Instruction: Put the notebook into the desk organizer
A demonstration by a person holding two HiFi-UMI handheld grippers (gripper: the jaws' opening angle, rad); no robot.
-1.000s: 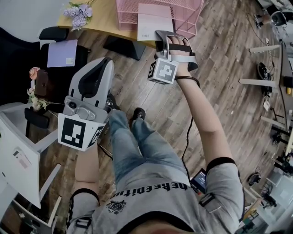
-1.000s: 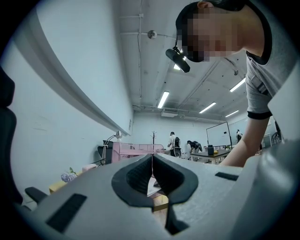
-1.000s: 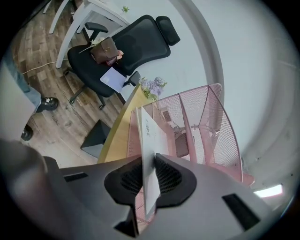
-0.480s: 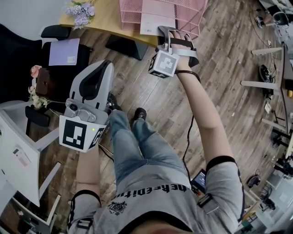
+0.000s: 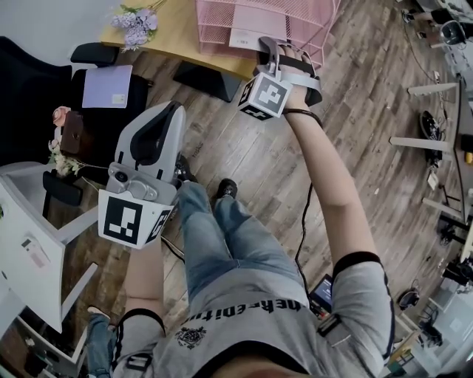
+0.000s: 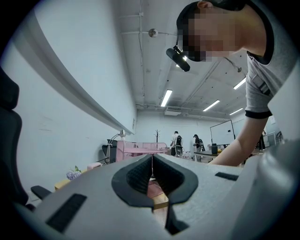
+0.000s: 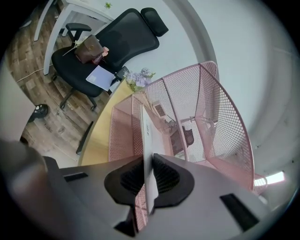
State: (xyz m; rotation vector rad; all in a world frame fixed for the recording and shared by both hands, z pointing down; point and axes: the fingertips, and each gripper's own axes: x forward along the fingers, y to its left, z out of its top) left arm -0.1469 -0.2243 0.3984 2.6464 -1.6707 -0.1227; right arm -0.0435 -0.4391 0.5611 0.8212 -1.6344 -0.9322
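Compared with a second ago, closer in to the desk organizer (image 5: 222, 21): right tongs (image 5: 267, 49) and the notebook (image 5: 247, 37) carried in them, now at the top of the head view, over the edge of the counter (image 5: 166, 40). No such shift for the left tongs (image 5: 171, 112), parked low above the floor, well apart from all that.

Left gripper view: left tongs (image 6: 152, 174) clenched pad to pad, nothing between; organizer far off and small.

Right gripper view: right tongs (image 7: 149, 177) clamped on the near edge of the notebook (image 7: 147, 133), held upright and edge-on, in line with a slot of the desk organizer (image 7: 211, 108). Seemingly just reaching the mesh dividers, though hard to tell from this angle whether already inside or just in front.

Risks from here:
- Catching a corner on a divider if tilted or off line, bending the cover or shoving the light organizer back along the counter.
- Letting go too early, while high, and dropping the notebook askew or outside the slot.
- Gripping only near one edge, so possible pivoting under a knock.
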